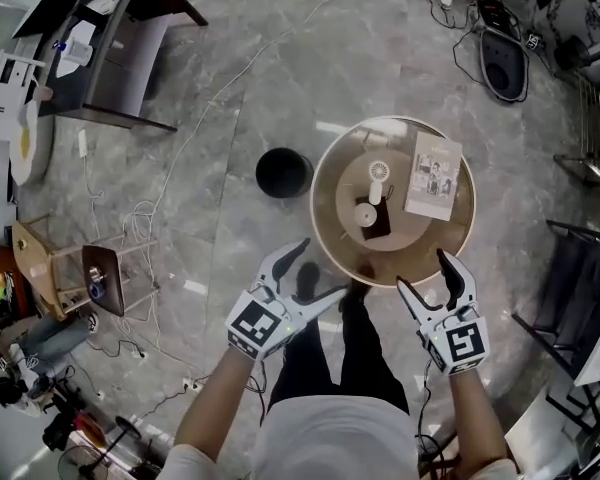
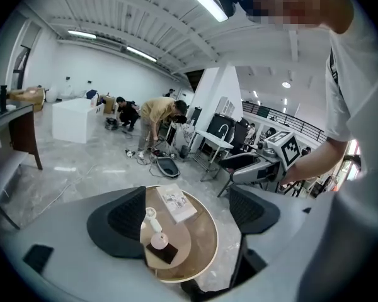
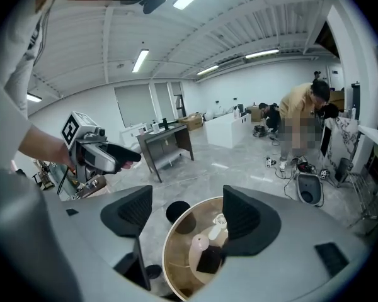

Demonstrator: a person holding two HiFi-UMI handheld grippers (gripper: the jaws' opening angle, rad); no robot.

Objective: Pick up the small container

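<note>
**A:** Your right claw point(image 1: 424, 272) stands wide, with nothing between its pads. The left claw point(image 1: 318, 271) is wide and empty too.

**B:** Where's the container point(image 1: 368, 212)?

**A:** Ahead of the right claw and slightly to its left. It stands upright on a dark pad point(image 1: 382, 225) on the table point(image 1: 316, 208), and neither claw touches it.

**B:** How should you go in?

**A:** I'd bring the right claw forward and down so one pad passes each side of the container, low on its body, and only then close. It looks narrow and light, so keep the jaws level or you may tip it. A fan point(image 1: 379, 173) lies just beyond it, and I can't tell whether they touch, so don't overshoot. The booklet point(image 1: 434, 175) lies further out to the right, clear of your path.

**B:** And your arms?

**A:** Both forearms reach forward from your body. The claws hang at the table's near rim, with the jaws pointing away from you and angled toward each other. Keep the left claw out beside the rim.
</note>
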